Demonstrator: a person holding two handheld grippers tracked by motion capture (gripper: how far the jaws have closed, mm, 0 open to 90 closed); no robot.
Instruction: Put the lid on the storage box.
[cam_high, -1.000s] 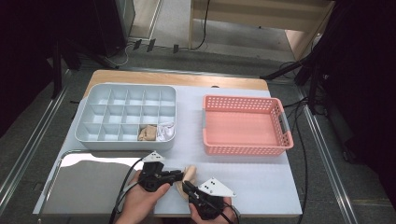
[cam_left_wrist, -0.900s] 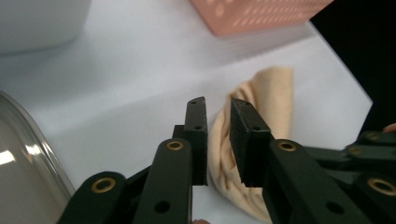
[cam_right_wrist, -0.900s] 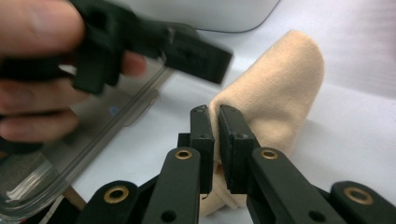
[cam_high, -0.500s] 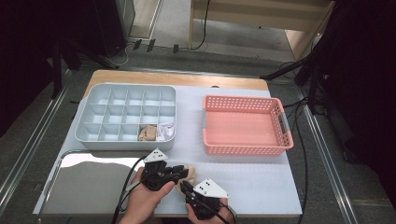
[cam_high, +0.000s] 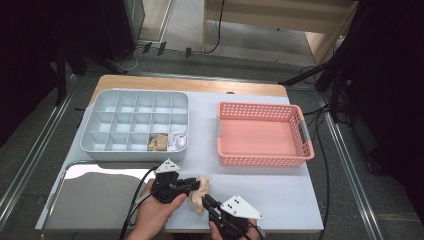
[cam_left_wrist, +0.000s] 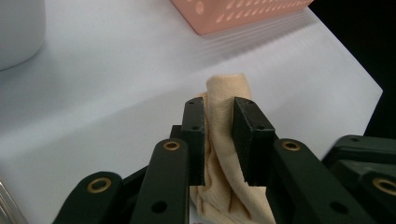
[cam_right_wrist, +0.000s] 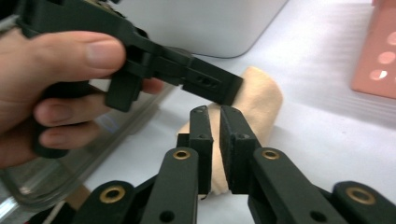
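Both grippers are working one beige cloth (cam_high: 200, 192) at the near edge of the white table (cam_high: 280, 200), between the reflective tray (cam_high: 95, 195) on the left and open table on the right.

Left gripper (cam_left_wrist: 219, 135): jaws nearly closed, pads pinching a rolled fold of the cloth (cam_left_wrist: 226, 93) that stands up between them. The jaws have just been shifting, opening a touch and then easing back in, with the cloth between them throughout. In the high view I am seeing this gripper (cam_high: 192, 184) lying level, pointing right into the cloth.

Right gripper (cam_right_wrist: 216, 140): jaws almost fully closed on the near end of the cloth (cam_right_wrist: 261, 93), with only a thin slit between the pads. In its view the left gripper (cam_right_wrist: 212, 86) is crossing above, held in the left hand (cam_right_wrist: 56, 88).

Step in hand, as I judge it: folding or rolling the cloth into a compact bundle, two-handed.

The divided grey organiser (cam_high: 135, 125) is already holding a beige bundle (cam_high: 159, 142) and a white one (cam_high: 178, 141) in its near-right compartments; the pink basket (cam_high: 262, 132) is sitting empty.

Next move, my estimate: keep one pinch firm while the other re-grips, so the roll is not springing open, then lift and carry it to a free compartment. Risk: the fold slipping out during the re-grip.
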